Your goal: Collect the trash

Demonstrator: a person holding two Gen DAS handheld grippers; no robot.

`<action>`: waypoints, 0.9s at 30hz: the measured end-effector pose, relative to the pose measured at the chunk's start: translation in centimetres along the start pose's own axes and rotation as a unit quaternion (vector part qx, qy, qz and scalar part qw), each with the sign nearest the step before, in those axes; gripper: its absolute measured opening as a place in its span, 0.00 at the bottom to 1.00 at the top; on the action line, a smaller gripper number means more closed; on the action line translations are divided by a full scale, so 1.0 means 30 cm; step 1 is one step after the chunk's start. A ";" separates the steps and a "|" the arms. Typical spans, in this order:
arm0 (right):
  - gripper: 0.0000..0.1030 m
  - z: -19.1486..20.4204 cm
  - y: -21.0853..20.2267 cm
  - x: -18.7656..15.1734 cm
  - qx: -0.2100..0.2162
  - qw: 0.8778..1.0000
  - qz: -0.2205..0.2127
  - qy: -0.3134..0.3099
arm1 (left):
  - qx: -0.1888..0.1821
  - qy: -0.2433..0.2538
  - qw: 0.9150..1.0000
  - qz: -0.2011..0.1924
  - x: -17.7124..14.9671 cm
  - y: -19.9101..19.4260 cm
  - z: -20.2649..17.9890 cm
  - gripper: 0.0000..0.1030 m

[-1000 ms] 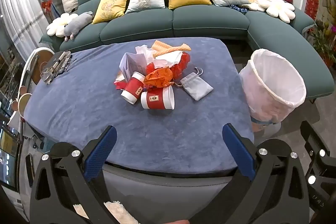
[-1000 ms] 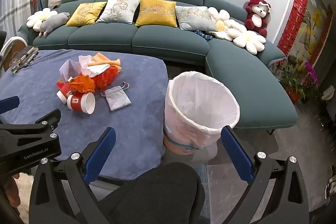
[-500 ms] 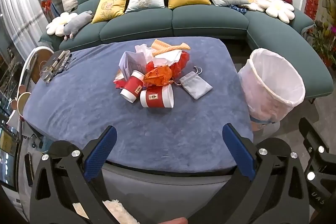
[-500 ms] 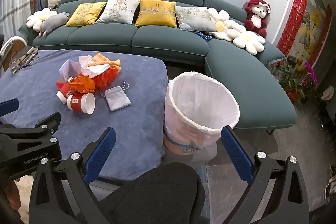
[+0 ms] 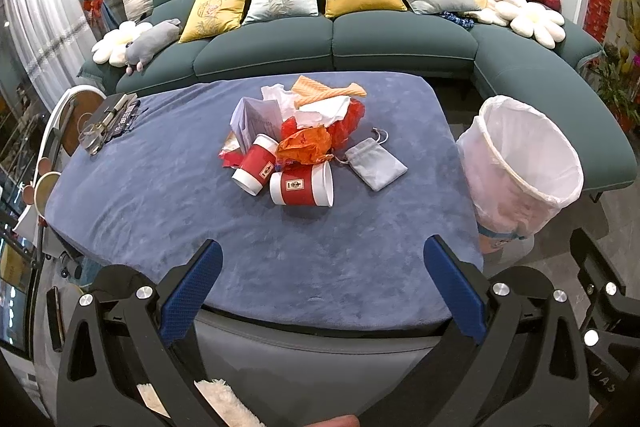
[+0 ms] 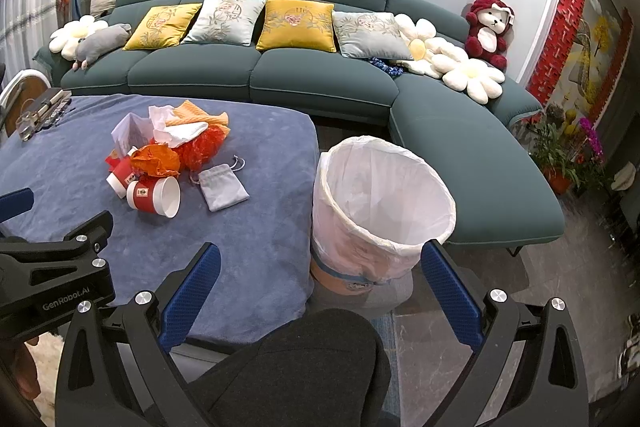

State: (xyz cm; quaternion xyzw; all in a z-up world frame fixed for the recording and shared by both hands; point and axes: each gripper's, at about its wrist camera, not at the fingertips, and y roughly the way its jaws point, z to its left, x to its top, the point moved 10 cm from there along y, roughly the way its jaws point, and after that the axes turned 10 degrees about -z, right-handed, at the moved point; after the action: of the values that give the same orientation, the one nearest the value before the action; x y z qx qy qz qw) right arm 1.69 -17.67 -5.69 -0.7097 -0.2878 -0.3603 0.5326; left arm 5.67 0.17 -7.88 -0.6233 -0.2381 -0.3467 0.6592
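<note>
Opening step, nothing grasped: left claw [image 5: 320, 267] and right claw [image 6: 320, 269] both apart, empty. Next: reach paper cup [image 5: 302, 183] mid-frame, carry to bin [image 6: 380, 203].

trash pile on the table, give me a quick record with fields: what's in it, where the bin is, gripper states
surface: blue-covered table
pile: two red paper cups on their sides, orange wrapper, red mesh, white paper
beside pile: grey drawstring pouch, touching the table only
bin: white-lined trash bin, off the table's right edge, nothing visible inside
left gripper: open, holds nothing
right gripper: open, holds nothing
progress: nothing collected yet
</note>
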 end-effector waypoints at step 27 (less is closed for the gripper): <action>0.93 0.003 -0.005 -0.002 0.000 1.000 -0.002 0.000 | 0.001 0.002 1.000 -0.003 0.001 0.003 0.010 0.93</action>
State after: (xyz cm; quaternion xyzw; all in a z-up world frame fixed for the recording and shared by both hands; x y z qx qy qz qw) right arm 1.55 -17.54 -5.68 -0.7093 -0.2885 -0.3616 0.5318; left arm 5.79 0.47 -7.90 -0.6215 -0.2389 -0.3494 0.6593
